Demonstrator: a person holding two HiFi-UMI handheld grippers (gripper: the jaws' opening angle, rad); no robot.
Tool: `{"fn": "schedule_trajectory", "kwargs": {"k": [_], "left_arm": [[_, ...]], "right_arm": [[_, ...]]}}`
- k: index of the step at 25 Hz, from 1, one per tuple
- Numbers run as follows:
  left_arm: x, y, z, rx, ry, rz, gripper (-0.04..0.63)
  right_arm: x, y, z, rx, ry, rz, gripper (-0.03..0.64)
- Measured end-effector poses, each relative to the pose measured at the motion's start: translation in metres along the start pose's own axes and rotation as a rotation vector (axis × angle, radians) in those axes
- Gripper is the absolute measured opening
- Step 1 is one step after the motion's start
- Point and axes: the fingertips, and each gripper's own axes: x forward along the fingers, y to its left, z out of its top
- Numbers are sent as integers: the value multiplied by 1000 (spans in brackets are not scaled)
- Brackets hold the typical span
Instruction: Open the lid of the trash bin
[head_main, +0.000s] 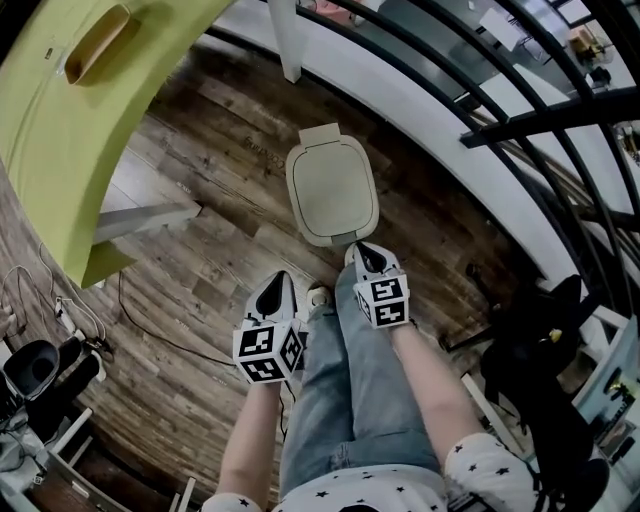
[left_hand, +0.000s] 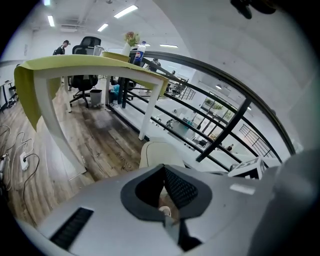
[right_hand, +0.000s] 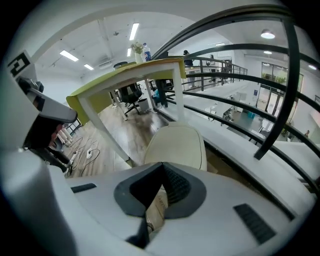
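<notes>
The trash bin (head_main: 331, 190) stands on the wood floor ahead of my legs, its cream rounded lid down and flat. My right gripper (head_main: 361, 249) is shut and empty, its tip just over the bin's near edge. My left gripper (head_main: 281, 279) hangs lower left, shut and empty, apart from the bin and beside my shoe (head_main: 318, 296). In the left gripper view the lid (left_hand: 157, 151) shows beyond the closed jaws (left_hand: 162, 167). In the right gripper view the lid (right_hand: 177, 145) fills the middle, just past the closed jaws (right_hand: 161, 165).
A yellow-green table (head_main: 70, 130) with a white leg (head_main: 145, 220) stands to the left. A black curved railing (head_main: 520, 120) runs behind and right of the bin. Cables (head_main: 150, 320) lie on the floor at left. A black bag (head_main: 545, 350) sits at right.
</notes>
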Motion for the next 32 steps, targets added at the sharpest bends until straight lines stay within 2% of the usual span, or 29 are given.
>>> {"fn": "schedule_trajectory", "kwargs": {"k": [13, 32], "left_arm": [[22, 13, -28, -27, 7, 2, 11], [28, 19, -35, -55, 10, 15, 11]], "right_arm": [[57, -6, -54, -15, 111, -3, -8], [83, -9, -76, -11, 171, -20, -6]]}}
